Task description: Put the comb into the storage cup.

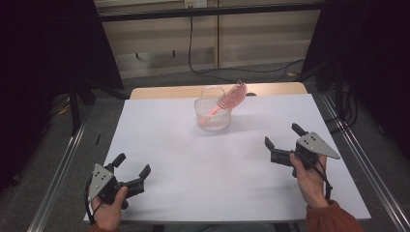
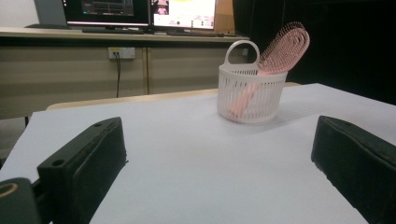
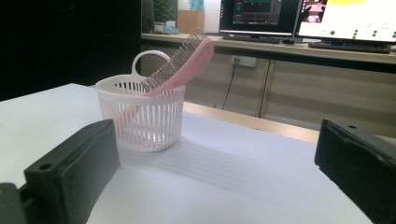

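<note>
**Brush sits in basket, both grippers idle at the near edge**

A pink brush (image 1: 231,98) stands handle-down in a white slatted basket (image 1: 212,118) at the upper middle of the high view, its bristled head leaning out over the rim to the right. The basket rests on the white table (image 1: 193,164), toward its far edge, well apart from both tools.

At the lower left of that frame, the left gripper (image 1: 132,165) is held in a hand just above the near edge, jaws spread wide and holding nothing. At the right, the right gripper (image 1: 284,135) is likewise wide and empty, pointed toward the centre. In the left gripper view the basket (image 2: 251,93) appears in the upper right between the black jaws, the brush (image 2: 285,44) poking up past the handle loop; the right gripper view shows the basket (image 3: 140,112) at the left with the brush (image 3: 184,58) slanting up to the right.

Judging by this layout, either the brush has been placed and the work is finished, or lifting it out has not yet begun; the frames cannot settle which.
</note>
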Demonstrator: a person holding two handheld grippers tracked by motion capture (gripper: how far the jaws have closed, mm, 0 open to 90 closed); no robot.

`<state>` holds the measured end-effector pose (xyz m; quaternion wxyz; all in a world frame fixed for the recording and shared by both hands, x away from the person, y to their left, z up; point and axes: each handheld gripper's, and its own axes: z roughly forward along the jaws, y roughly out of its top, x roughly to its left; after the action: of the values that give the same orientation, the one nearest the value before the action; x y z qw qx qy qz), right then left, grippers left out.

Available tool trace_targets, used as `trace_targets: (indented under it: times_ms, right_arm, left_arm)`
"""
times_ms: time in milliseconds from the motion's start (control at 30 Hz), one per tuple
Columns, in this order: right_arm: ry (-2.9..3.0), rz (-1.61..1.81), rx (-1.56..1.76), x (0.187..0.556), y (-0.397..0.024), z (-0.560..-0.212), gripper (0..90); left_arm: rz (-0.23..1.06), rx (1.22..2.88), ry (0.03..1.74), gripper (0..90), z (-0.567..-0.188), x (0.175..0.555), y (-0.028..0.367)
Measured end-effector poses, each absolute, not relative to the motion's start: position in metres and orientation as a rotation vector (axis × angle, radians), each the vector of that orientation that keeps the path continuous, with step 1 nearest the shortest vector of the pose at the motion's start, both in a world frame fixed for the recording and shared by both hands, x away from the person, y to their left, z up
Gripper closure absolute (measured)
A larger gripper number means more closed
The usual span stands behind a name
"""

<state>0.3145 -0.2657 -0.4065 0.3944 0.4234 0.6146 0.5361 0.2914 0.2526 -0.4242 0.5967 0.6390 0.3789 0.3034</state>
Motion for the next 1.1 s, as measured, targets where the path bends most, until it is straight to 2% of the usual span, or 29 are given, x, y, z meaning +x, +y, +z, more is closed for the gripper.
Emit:
trace_targets:
  times_ms: [1100]
  right_arm:
    - [1.524,1.324,1.099,0.254,-0.297,-0.418,0.0]
  left_arm:
    - [0.709,1.493,0.870,3.1,-0.423,0.286,0.253]
